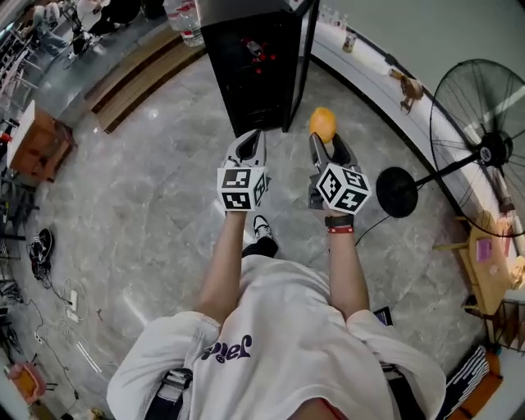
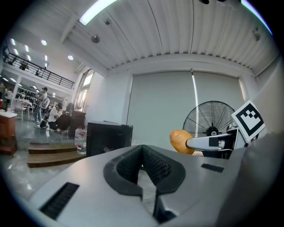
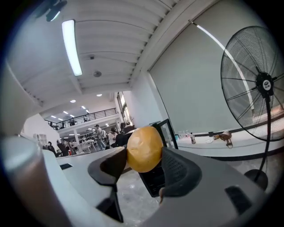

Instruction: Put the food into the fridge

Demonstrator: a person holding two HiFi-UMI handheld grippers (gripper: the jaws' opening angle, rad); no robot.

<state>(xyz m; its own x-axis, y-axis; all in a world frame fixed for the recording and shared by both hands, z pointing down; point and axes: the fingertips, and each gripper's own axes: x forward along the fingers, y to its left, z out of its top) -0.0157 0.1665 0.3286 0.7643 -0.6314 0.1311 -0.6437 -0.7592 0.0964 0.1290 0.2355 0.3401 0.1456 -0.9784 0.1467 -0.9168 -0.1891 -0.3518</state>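
Observation:
An orange-yellow round food item (image 1: 322,125) sits pinched between the pads of my right gripper (image 1: 326,141), which is shut on it; the right gripper view shows the food (image 3: 144,149) filling the gap between the jaws. A small black fridge (image 1: 256,61) stands on the floor just ahead, its glass door (image 1: 300,61) swung open on the right. Held level beside the right one, my left gripper (image 1: 248,146) has its jaws closed together with nothing in them. In the left gripper view the fridge (image 2: 108,138) lies ahead and the food (image 2: 181,141) shows at the right.
A large standing fan (image 1: 484,148) with a round black base (image 1: 397,192) is at the right, near a curved white ledge (image 1: 369,74). Wooden steps (image 1: 135,78) and a water bottle (image 1: 184,20) lie left of the fridge. The floor is grey marble.

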